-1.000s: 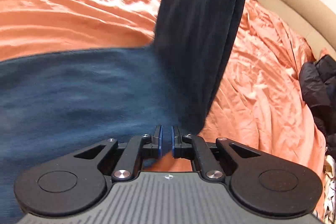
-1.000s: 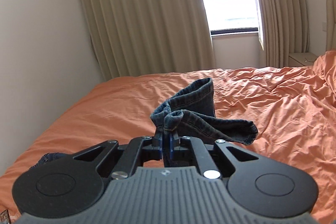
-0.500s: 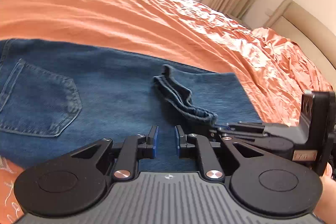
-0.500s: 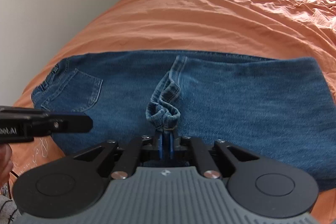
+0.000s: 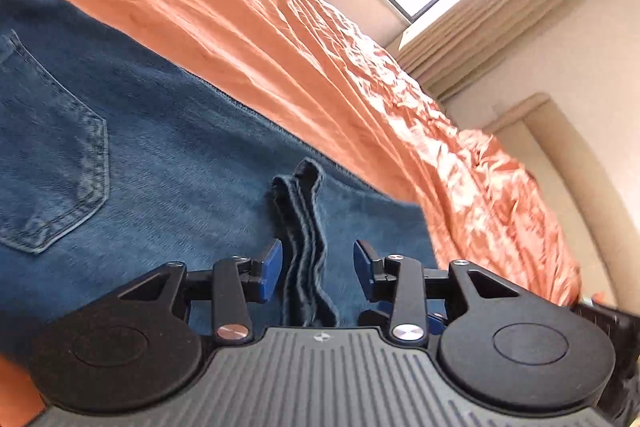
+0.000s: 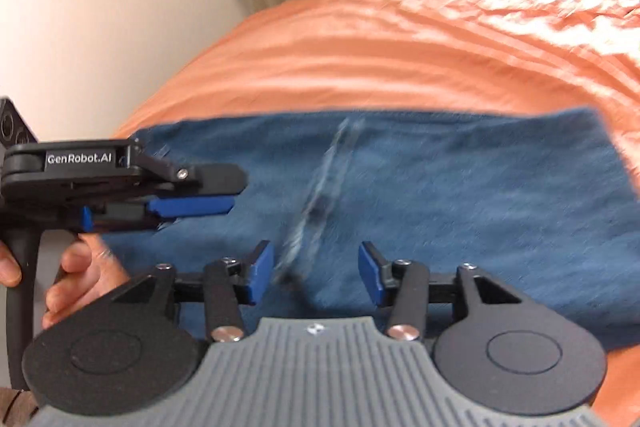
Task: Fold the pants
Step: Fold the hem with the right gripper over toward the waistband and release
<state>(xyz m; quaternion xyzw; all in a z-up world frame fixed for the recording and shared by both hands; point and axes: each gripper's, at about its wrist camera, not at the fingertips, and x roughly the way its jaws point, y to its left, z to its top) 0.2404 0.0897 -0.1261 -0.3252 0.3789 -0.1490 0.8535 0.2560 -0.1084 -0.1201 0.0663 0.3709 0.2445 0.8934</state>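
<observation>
Blue jeans (image 5: 152, 155) lie folded over on the orange bed, back pocket (image 5: 52, 163) up at the left. The leg hems (image 5: 304, 227) lie bunched on top of the lower layer. My left gripper (image 5: 318, 271) is open, its blue pads either side of the hems, not gripping. In the right wrist view the jeans (image 6: 460, 195) look blurred. My right gripper (image 6: 316, 275) is open just above the hems (image 6: 312, 211). The left gripper (image 6: 192, 205) shows from the side at the left, held by a hand.
The orange bedspread (image 5: 300, 39) stretches beyond the jeans to a window with beige curtains (image 5: 480, 7). A padded headboard (image 5: 580, 167) is at the right. A white wall (image 6: 100, 7) borders the bed on the left in the right wrist view.
The right gripper carried the leg hems over, laid them on the lower layer and opened. The left gripper opened wider and moved up to the hems.
</observation>
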